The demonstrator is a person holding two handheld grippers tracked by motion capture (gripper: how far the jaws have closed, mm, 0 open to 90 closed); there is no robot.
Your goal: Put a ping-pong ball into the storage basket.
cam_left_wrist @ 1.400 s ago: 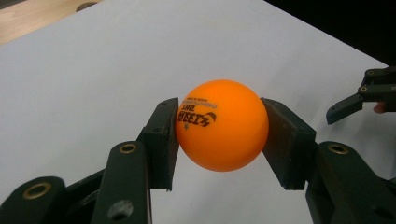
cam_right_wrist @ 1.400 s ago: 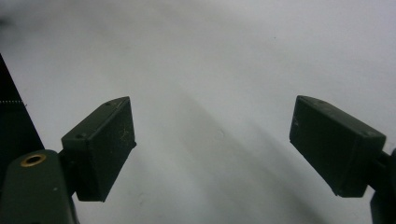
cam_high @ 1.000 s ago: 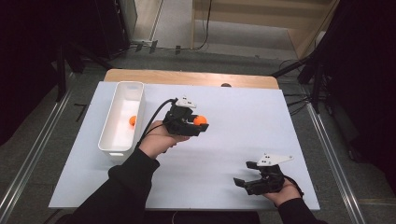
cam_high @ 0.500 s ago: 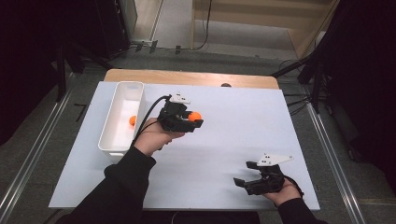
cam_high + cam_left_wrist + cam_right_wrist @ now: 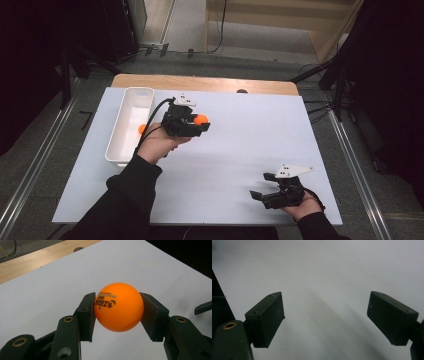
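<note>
Left gripper [image 5: 196, 123] clamped on smooth glossy orange ball [image 5: 118, 307], black print, flat matte fingers [image 5: 86, 312] pressing both sides; held above white worktop [image 5: 250, 130], just right of rectangular white tray [image 5: 131, 107]. Right gripper [image 5: 325, 320] fingers wide apart, near right.
</note>
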